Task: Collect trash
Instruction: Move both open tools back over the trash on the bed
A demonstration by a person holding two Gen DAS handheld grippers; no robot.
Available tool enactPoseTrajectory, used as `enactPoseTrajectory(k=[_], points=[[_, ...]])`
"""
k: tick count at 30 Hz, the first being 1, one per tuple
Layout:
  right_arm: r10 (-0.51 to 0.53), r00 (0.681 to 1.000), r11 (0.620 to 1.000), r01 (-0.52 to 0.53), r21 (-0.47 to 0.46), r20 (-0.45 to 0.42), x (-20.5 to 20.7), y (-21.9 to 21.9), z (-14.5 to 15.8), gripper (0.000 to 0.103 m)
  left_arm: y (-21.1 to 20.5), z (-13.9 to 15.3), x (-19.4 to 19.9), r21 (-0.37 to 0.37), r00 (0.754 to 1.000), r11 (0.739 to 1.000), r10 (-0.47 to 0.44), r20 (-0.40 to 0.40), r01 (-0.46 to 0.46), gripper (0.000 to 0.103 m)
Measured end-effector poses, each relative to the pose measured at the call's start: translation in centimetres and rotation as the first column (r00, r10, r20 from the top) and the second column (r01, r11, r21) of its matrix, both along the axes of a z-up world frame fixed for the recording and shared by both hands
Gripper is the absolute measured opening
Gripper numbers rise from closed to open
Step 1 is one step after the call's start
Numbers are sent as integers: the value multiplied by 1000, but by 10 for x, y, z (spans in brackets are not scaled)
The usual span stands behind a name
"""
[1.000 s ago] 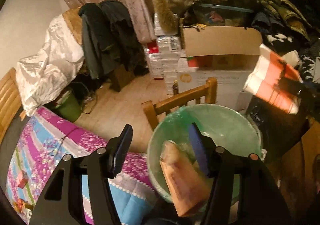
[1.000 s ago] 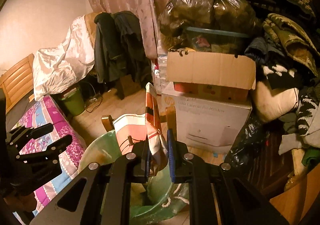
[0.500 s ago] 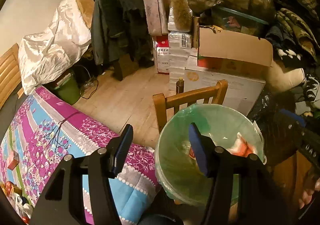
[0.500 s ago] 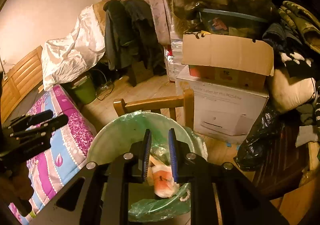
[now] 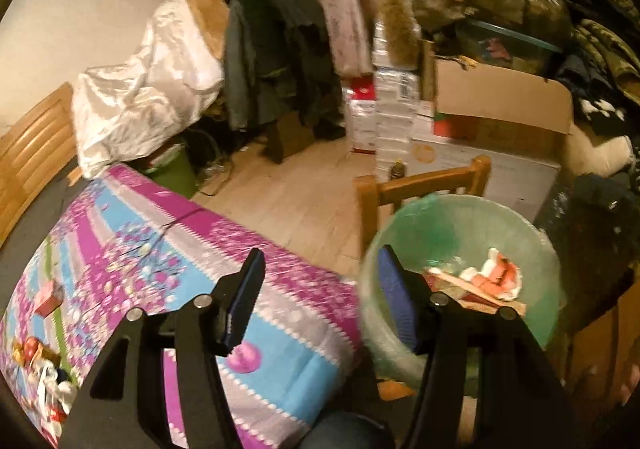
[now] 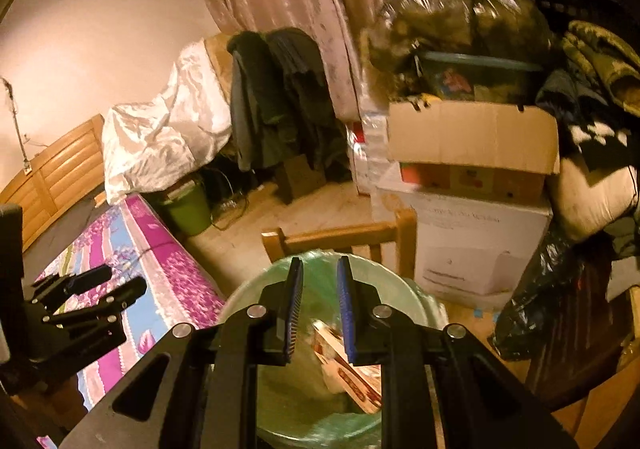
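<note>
While both hand-held grippers carry nothing, the left hand-held gripper [image 5: 320, 295] gaping wide over the bed [image 5: 132, 249] edge and the right hand-held gripper [image 6: 318, 307] narrowly parted above the bin [image 6: 434, 313], the dropped wrappers [image 5: 484, 281] lie inside. The bin looks perched on a chair [image 5: 420, 185], so a careless knock could tip it; scraps [image 5: 40, 353] on the bed could get missed.

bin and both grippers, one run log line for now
left gripper: open, empty | right gripper: open, empty | green-lined round trash bin: holds crumpled red-white paper wrapper | phase: both drops done
</note>
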State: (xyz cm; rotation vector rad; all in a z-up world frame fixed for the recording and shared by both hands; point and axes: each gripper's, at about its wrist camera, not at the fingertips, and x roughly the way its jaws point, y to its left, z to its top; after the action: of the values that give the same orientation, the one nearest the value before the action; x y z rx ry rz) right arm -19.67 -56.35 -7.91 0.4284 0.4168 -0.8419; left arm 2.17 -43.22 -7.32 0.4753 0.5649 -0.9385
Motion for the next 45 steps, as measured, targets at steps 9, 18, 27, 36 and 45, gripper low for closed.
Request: enactPoseTrajectory(k=[9, 18, 27, 36, 45], points=[[34, 996, 992, -24, -121, 82, 33, 58, 13, 25, 86, -3, 43, -60, 972, 972, 231, 48, -228, 71], [249, 968, 966, -244, -91, 46, 109, 120, 8, 29, 207, -13, 81, -77, 890, 887, 457, 8, -455, 72], [567, 823, 824, -567, 9, -34, 214, 218, -13, 35, 358, -36, 103, -42, 713, 712, 698, -66, -701, 72], [848, 529, 524, -826, 208, -38, 307, 339, -45, 38, 500, -48, 147, -6, 468, 478, 857, -216, -878, 72], [922, 381, 333, -865, 375, 62, 389, 445, -74, 65, 548, -32, 266, -6, 323, 347, 867, -378, -938, 90]])
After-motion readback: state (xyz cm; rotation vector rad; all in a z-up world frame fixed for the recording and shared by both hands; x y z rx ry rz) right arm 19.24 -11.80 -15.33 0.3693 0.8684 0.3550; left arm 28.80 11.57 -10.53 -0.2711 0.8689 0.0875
